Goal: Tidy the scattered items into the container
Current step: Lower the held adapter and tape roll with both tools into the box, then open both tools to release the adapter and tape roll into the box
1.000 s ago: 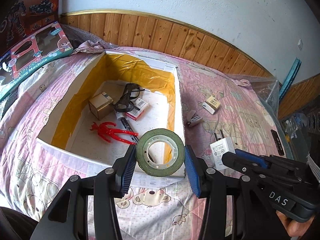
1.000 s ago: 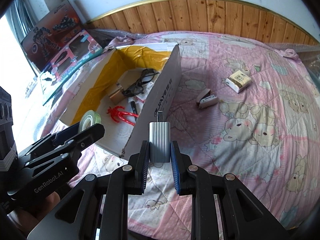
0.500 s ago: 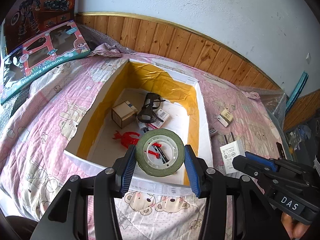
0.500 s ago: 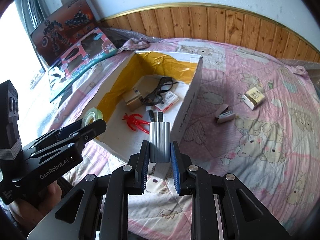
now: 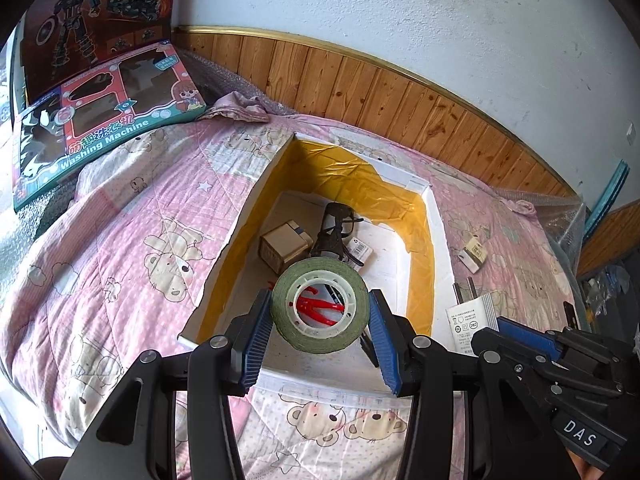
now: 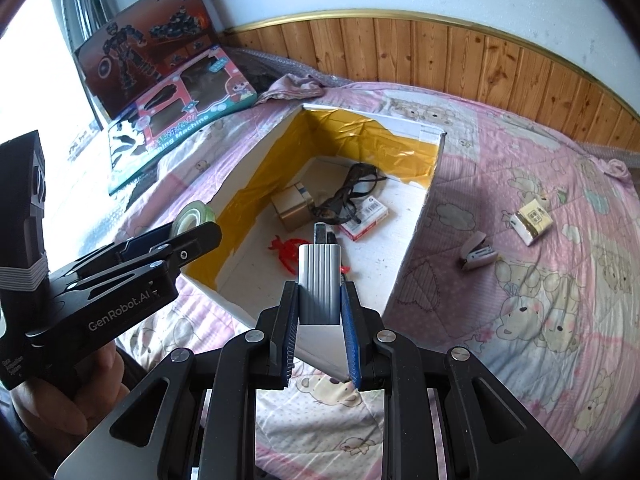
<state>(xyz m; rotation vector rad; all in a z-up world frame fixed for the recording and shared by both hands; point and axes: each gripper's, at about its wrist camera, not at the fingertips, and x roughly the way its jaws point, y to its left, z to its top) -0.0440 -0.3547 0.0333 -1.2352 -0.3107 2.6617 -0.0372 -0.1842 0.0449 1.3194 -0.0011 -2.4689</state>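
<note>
Left gripper (image 5: 320, 316): clamped on a green tape roll (image 5: 319, 312), held over the near end of the box (image 5: 236, 236); a red figure shows through the roll's white core.

Right gripper (image 6: 320, 300): closed on a ribbed grey charger (image 6: 319, 284), prongs forward, above the box's near wall.

Left wrist view only: the charger's white label face (image 5: 470, 322) with printed marks and two prongs, gripped at the right gripper's blue pads; a small yellow-and-white packet (image 5: 474, 250) on the quilt (image 5: 120, 220) beyond the box's right wall. The stapler is out of sight here.

Right wrist view only: a small grey stapler (image 6: 478, 256) on the quilt to the right of the box, the yellow packet (image 6: 532, 222) lying beyond it and apart from it; the tape roll edge-on (image 6: 192, 216) in the left gripper; a hand (image 6: 60, 408) under the left gripper's body.

Container: open white cardboard box, inner walls lined with yellow tape. Contents:
- brown carton (image 6: 292, 208), towards the far left
- dark glasses (image 6: 348, 192), lying partly over a red-and-white card pack (image 6: 366, 218)
- red figure (image 6: 286, 252), on the floor near the front
- a dark pen-like item near the figure, mostly hidden

Both views: two toy boxes (image 5: 96, 92) propped by the wall at the far left, off the quilt.
</note>
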